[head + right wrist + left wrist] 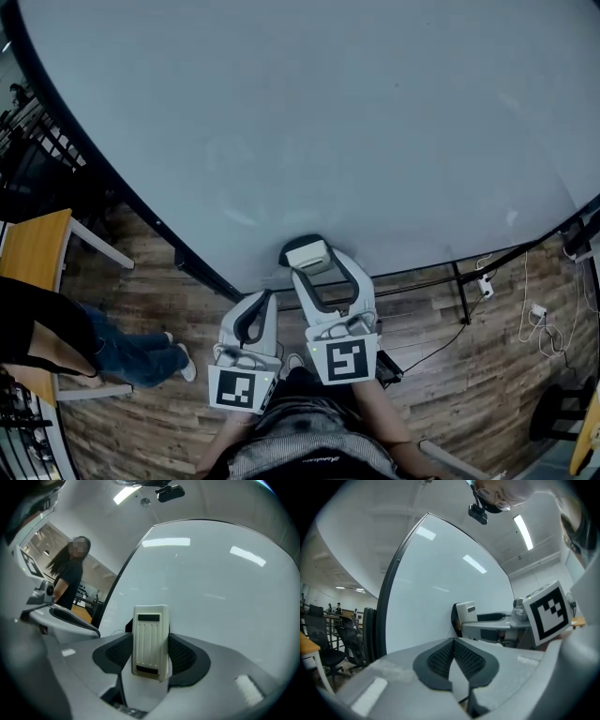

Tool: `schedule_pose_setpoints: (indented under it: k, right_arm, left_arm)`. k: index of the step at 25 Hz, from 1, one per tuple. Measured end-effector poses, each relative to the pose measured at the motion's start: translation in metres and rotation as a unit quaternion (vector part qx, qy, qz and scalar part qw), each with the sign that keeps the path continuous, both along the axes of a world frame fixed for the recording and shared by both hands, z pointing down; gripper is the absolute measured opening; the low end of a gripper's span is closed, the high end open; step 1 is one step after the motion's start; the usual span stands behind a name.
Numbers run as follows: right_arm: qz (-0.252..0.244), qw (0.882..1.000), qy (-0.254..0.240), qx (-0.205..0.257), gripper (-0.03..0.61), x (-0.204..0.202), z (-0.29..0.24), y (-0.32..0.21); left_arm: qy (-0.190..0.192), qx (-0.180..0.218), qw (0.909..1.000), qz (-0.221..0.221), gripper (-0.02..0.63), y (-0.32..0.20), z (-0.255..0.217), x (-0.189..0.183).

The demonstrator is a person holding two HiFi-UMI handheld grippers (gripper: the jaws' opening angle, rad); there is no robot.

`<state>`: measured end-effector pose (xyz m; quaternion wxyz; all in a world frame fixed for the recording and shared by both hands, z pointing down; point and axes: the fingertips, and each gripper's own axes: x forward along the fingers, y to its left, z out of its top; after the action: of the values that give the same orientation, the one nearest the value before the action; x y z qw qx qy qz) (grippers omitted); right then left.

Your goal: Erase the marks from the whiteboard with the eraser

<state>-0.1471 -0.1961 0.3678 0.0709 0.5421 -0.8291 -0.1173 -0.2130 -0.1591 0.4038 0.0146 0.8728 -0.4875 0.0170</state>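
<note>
The whiteboard [309, 122] fills the head view, and I see no marks on it in any view. My right gripper [312, 265] is shut on a white ribbed eraser [150, 639], whose dark felt side [306, 242] sits against the board's lower edge. The same eraser [465, 612] shows in the left gripper view, right of centre. My left gripper [255, 314] hangs just below the board's lower frame, left of the right one. Its ribbed pads [443, 658] meet with nothing between them.
A person in jeans [122, 354] sits at the left beside a wooden table [37, 248]. The board's black stand legs [459, 291] and white cables [536, 323] lie on the wood floor at the right. Office chairs [333, 644] stand left of the board.
</note>
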Motion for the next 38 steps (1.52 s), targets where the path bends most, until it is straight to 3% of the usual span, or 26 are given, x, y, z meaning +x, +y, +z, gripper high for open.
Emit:
schedule_pose_setpoints:
  k: [5,11,15,24,33,38]
  right_arm:
    - [0.024,0.999,-0.029,-0.019,0.244,0.051,-0.001,-0.006]
    - [0.091,0.996,-0.015,-0.017,0.244,0.12,0.001,-0.006]
    - [0.107,0.994,-0.023,-0.019,0.244,0.136,0.004,-0.003]
    - [0.122,0.991,-0.061,-0.003,0.239,0.123,0.007,-0.004]
    - [0.064,0.996,-0.057,-0.013,0.239,0.054,0.016,-0.005]
    - [0.03,0.999,-0.024,-0.03,0.241,0.022,0.021,-0.005]
  left_arm:
    - [-0.001,-0.004,1.0,0.009,-0.002,-0.009,-0.006,0.023]
    - [0.0,-0.009,0.9998,0.018,-0.002,-0.012,-0.006,0.042]
    - [0.004,-0.012,0.9998,0.017,-0.002,-0.01,-0.001,0.045]
    - [0.003,-0.018,0.9998,0.005,-0.002,-0.012,0.007,0.031]
    - [-0.004,-0.025,0.9996,-0.013,-0.002,-0.009,0.014,0.004]
    - [-0.004,-0.023,0.9995,-0.023,-0.002,-0.008,0.012,-0.005]
